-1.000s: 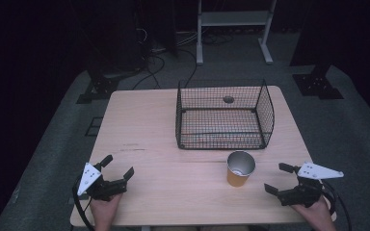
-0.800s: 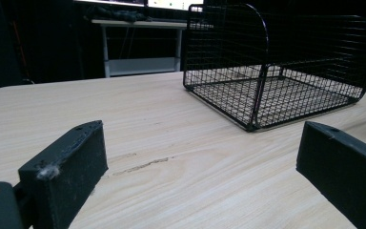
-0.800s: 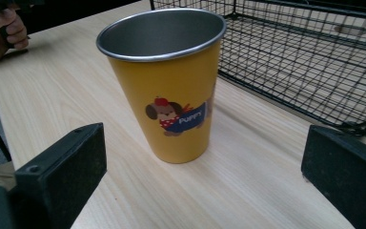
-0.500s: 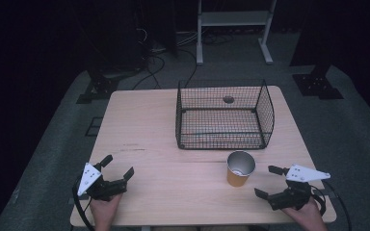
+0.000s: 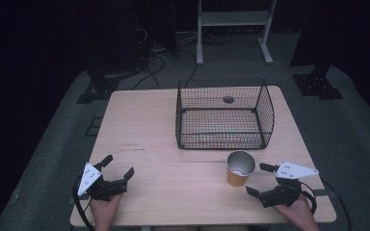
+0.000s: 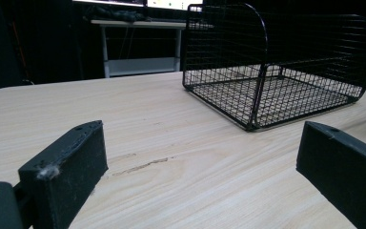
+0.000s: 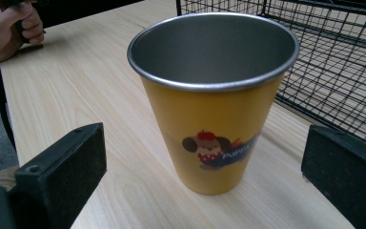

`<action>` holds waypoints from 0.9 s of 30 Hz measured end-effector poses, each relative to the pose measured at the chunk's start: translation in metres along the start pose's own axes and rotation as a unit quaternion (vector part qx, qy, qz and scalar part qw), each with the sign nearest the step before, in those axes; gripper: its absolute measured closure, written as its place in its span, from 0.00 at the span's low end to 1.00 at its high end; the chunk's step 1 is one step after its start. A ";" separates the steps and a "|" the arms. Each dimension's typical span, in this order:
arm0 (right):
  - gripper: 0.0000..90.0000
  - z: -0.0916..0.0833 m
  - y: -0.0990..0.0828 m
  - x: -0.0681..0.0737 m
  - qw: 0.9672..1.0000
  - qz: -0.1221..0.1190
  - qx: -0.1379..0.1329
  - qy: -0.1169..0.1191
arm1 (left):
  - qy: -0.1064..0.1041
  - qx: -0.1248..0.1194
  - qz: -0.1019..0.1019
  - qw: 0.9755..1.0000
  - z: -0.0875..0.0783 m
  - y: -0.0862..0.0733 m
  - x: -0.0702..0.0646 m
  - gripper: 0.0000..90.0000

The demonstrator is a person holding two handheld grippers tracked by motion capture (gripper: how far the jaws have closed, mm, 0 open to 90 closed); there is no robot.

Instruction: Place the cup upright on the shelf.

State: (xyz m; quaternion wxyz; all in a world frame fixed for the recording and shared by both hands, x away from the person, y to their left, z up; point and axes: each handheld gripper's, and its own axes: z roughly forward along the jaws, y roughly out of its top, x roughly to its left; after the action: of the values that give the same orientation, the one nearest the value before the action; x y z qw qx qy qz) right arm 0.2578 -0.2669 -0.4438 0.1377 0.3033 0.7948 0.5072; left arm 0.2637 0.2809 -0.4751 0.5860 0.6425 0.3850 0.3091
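Tabletop (image 5: 149, 120) wide, pale wood. Basket (image 5: 221, 115) at far middle. Cup (image 5: 240, 168) upright just before basket, right of centre. Right gripper (image 5: 262, 179) beside cup, jaws wide apart, holding nothing. Left gripper (image 5: 118, 166) near left edge, spread wide, nothing held.

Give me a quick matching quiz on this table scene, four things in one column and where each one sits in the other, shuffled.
Things:
1. yellow cup
2. wire basket
3. left gripper
4. right gripper

Places:
A. near left edge of the table
B. far half of the table
C. just right of the cup, jaws apart
D. in front of the basket, upright

Pairs: 1-D, 2-B, 3-A, 4-C
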 end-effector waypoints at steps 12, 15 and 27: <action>0.00 0.022 0.011 0.000 1.000 -0.010 0.007 -0.014 | 0.000 -0.001 0.000 1.000 0.000 0.000 0.000 0.03; 0.00 0.027 0.014 0.001 1.000 -0.011 0.006 -0.013 | 0.000 -0.001 0.000 1.000 0.000 0.000 0.000 0.03; 0.11 0.042 0.027 -0.001 1.000 -0.013 0.004 -0.014 | -0.001 -0.002 0.000 1.000 0.000 0.000 0.001 0.03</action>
State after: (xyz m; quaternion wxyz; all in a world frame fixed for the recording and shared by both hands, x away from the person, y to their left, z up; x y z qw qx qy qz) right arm 0.2901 -0.2293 -0.4387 0.1547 0.3005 0.7986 0.4981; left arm 0.2636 0.2815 -0.4751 0.5876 0.6414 0.3844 0.3092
